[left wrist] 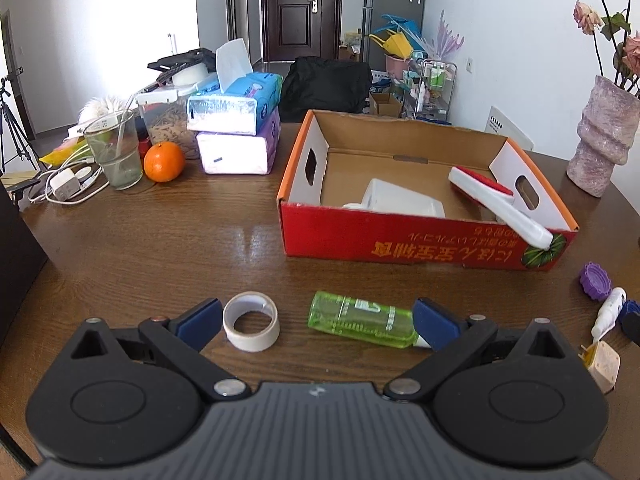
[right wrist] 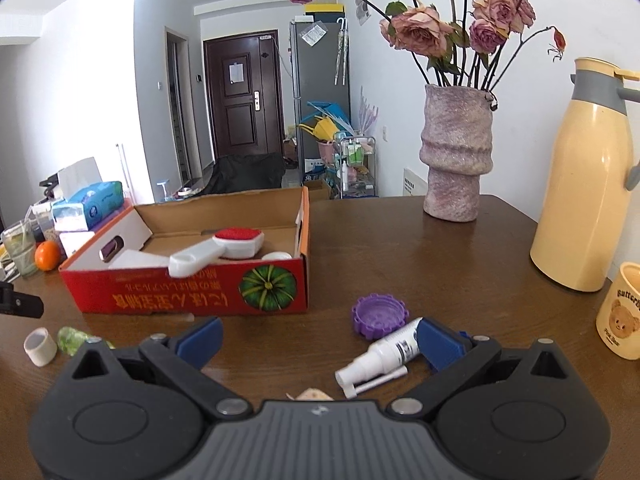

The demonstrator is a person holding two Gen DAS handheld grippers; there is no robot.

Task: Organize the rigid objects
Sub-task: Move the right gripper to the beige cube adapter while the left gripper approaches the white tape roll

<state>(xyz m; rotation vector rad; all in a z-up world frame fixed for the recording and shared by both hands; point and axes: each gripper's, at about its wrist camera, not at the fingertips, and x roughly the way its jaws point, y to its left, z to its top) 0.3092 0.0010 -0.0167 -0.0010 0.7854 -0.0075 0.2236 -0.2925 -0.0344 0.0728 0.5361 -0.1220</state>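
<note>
Fingers [left wrist: 200,320] apart; red box [left wrist: 420,240] with lint brush [left wrist: 492,200], white container [left wrist: 400,200].

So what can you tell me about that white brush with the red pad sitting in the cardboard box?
The brush looks like hard white plastic, with a wide head carrying a fuzzy red pad and a flat handle that ends in a rounded tip. It lies tilted in the red box near one end: the head is down inside, while the handle rests on the front wall's rim and pokes out past it. A white container lies beside it in the box. Neither pair of jaws touches it.
</note>
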